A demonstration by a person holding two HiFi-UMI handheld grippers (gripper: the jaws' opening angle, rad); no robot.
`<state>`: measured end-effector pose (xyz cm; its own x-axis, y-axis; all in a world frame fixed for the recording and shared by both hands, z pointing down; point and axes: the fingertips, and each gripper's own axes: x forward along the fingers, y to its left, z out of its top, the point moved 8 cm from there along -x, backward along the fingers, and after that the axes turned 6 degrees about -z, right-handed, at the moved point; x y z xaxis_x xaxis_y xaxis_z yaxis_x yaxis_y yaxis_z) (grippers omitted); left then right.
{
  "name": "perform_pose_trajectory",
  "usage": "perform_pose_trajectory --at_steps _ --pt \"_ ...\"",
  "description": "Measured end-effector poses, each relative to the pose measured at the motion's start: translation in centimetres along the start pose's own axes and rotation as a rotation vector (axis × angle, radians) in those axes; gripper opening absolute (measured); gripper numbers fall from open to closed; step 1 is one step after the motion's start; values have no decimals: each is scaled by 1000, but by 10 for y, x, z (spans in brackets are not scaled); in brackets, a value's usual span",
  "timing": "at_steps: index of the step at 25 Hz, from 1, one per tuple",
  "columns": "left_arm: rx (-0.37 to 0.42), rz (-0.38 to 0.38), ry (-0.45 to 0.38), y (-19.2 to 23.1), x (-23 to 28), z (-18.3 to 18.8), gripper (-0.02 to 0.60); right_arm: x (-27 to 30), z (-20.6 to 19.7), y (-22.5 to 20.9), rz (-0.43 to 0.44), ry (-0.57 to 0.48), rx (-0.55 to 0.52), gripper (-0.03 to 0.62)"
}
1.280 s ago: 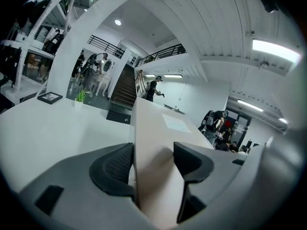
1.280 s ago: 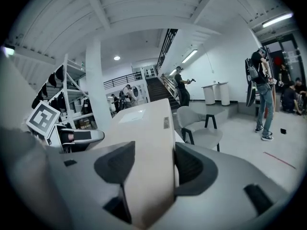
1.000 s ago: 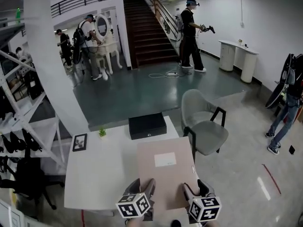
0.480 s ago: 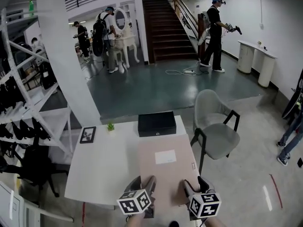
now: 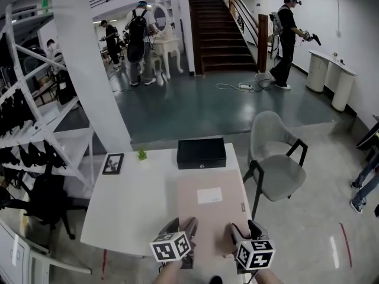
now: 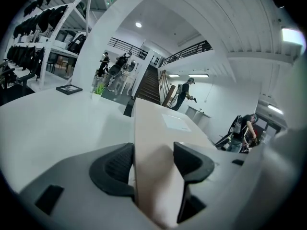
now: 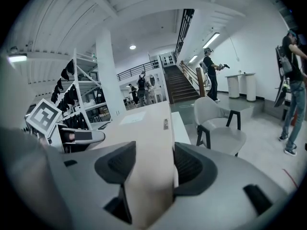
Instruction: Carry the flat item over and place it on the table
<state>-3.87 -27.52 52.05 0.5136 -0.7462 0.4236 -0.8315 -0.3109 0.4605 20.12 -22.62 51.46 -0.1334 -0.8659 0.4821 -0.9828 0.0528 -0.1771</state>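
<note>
A flat tan cardboard box [image 5: 210, 209] with a white label lies level over the right part of the white table [image 5: 133, 209]. My left gripper [image 5: 188, 231] is shut on its near edge at the left, and my right gripper [image 5: 235, 236] is shut on that edge at the right. In the left gripper view the box [image 6: 158, 128] runs forward from between the dark pads of the left gripper [image 6: 151, 162]. The right gripper view shows the same box [image 7: 144, 128] clamped in the right gripper [image 7: 151, 164]. Whether the box rests on the tabletop or hangs just above it, I cannot tell.
A black case [image 5: 201, 153] sits at the table's far edge, just beyond the box. A small picture frame [image 5: 113, 163] and a tiny green plant [image 5: 142, 154] stand far left. A grey chair [image 5: 275, 155] is right of the table. White shelving [image 5: 35, 129] stands left; people stand further back.
I have come closer to the table with the box in both grippers; it now reaches further over the tabletop toward the black case. Both grips are unchanged.
</note>
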Motion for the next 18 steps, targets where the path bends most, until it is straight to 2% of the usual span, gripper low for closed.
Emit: perform_pose_trajectory --at_steps 18 --pt "-9 40 73 13 50 8 267 50 2 -18 -8 74 15 244"
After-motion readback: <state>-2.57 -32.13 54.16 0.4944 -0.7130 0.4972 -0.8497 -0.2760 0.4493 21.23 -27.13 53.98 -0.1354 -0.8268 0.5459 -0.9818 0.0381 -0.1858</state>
